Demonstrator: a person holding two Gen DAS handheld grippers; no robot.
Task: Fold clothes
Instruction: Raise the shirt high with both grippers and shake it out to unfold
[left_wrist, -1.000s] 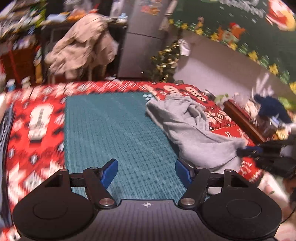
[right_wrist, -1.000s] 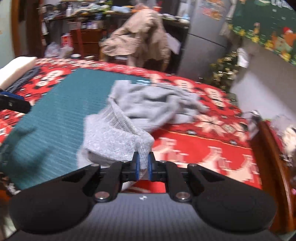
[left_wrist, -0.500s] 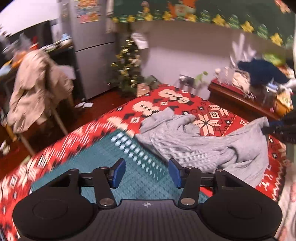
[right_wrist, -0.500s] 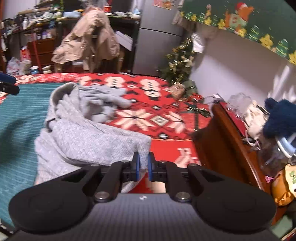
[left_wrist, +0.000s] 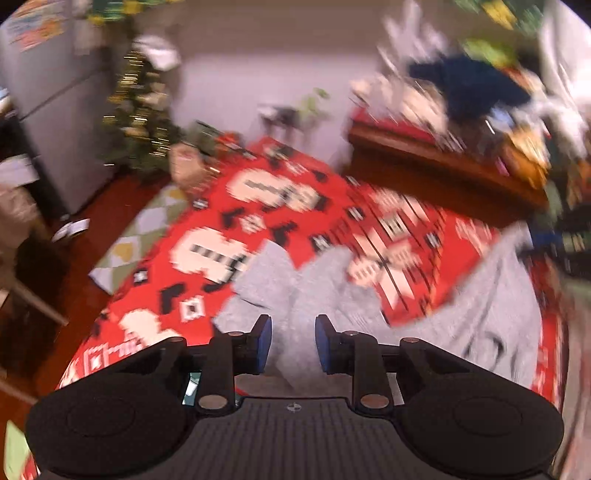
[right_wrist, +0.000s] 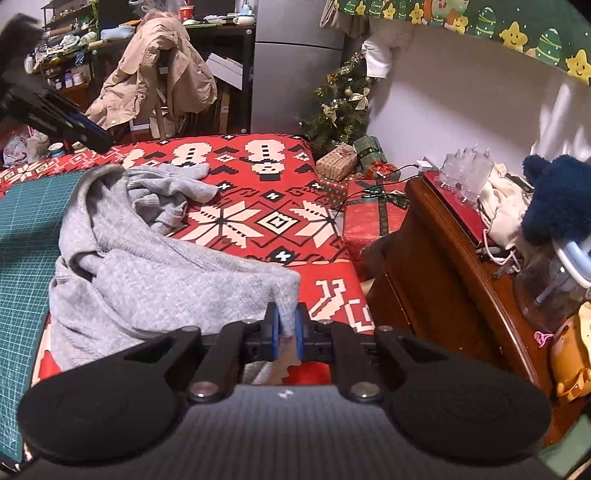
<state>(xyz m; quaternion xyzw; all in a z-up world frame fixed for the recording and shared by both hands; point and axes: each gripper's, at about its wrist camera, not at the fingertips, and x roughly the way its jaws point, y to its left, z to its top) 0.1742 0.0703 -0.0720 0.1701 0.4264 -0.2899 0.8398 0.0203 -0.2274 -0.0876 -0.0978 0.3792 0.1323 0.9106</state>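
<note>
Left gripper (left_wrist: 291, 343) swung from green mat to far end of grey sweater (right_wrist: 155, 273); jaws just been closing, now narrow, cloth between, pads not yet pressing; right gripper (right_wrist: 286, 330) clamped on near corner; sweater crumpled across red snowman blanket (right_wrist: 266, 206), edge overlapping green mat (right_wrist: 26, 221). Risk: left view blurred, jaws may pinch several bunched layers or miss hem, giving skewed spread. Both grippers angled steeply down.

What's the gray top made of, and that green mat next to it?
Gray top: looks like soft ribbed knit, maybe cotton or wool; fine ribs show and it slumps in folds. Green mat: probably rubbery plastic with a matte face; it lies flat and carries a printed grid.
</note>
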